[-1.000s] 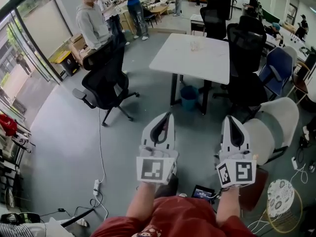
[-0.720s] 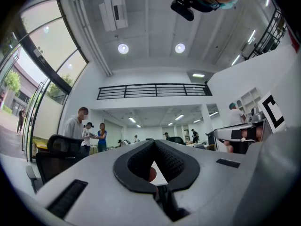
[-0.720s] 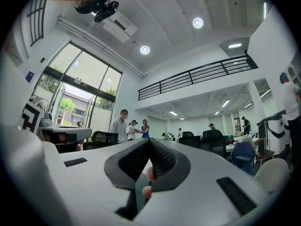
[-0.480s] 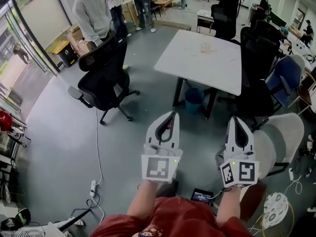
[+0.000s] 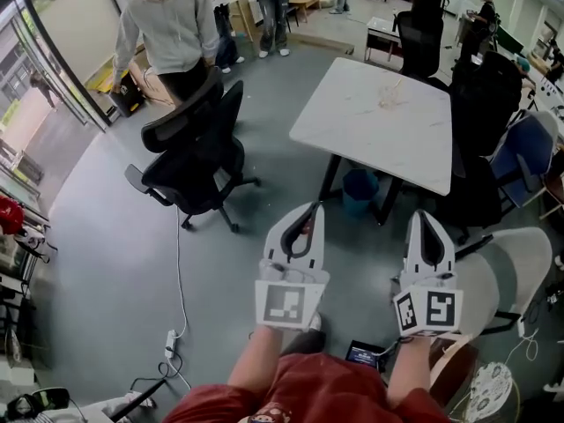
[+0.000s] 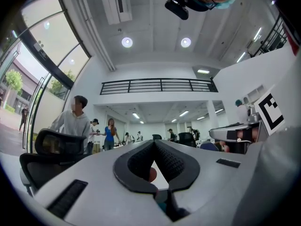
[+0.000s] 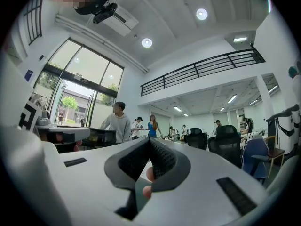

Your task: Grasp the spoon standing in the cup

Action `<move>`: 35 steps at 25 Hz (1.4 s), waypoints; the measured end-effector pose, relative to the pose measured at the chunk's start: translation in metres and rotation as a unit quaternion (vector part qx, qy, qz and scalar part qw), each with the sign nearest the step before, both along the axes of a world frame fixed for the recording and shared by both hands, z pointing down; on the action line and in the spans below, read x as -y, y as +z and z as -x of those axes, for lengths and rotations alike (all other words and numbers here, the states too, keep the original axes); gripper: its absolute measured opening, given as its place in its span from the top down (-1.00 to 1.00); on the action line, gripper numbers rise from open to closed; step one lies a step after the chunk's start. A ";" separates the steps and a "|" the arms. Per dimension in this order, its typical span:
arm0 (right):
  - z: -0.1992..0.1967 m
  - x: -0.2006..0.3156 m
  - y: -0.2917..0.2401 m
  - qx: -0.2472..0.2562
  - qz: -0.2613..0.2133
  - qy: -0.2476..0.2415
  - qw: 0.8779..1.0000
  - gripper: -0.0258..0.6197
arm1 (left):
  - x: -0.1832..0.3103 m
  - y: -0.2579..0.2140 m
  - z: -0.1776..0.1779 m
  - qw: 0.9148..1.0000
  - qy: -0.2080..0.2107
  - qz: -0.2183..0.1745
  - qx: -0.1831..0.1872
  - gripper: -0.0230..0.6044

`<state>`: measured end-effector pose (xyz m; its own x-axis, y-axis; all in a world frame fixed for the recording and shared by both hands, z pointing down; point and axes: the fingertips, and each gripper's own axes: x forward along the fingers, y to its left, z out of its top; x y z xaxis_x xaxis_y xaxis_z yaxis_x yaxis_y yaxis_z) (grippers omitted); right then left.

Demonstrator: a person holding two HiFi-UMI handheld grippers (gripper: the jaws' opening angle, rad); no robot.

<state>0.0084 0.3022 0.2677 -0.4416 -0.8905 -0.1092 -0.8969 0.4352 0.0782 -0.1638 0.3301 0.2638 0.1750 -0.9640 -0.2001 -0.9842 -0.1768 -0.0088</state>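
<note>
Head view: left gripper (image 5: 309, 207), right gripper (image 5: 424, 213) parallel, pointing forward, jaws together.

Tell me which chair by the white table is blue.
The blue chair at the head view's right edge, past the table, between a black chair and a white chair.

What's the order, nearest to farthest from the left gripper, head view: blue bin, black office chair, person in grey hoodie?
1. Blue bin, just ahead and right of the left gripper.
2. Black office chair, ahead on the left.
3. Person in grey hoodie, behind the chair.
</note>
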 end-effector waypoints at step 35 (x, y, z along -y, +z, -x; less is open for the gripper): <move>0.032 0.095 -0.040 0.007 -0.049 0.021 0.999 0.88 | 0.098 -0.049 0.027 0.998 0.020 -0.061 0.019 0.90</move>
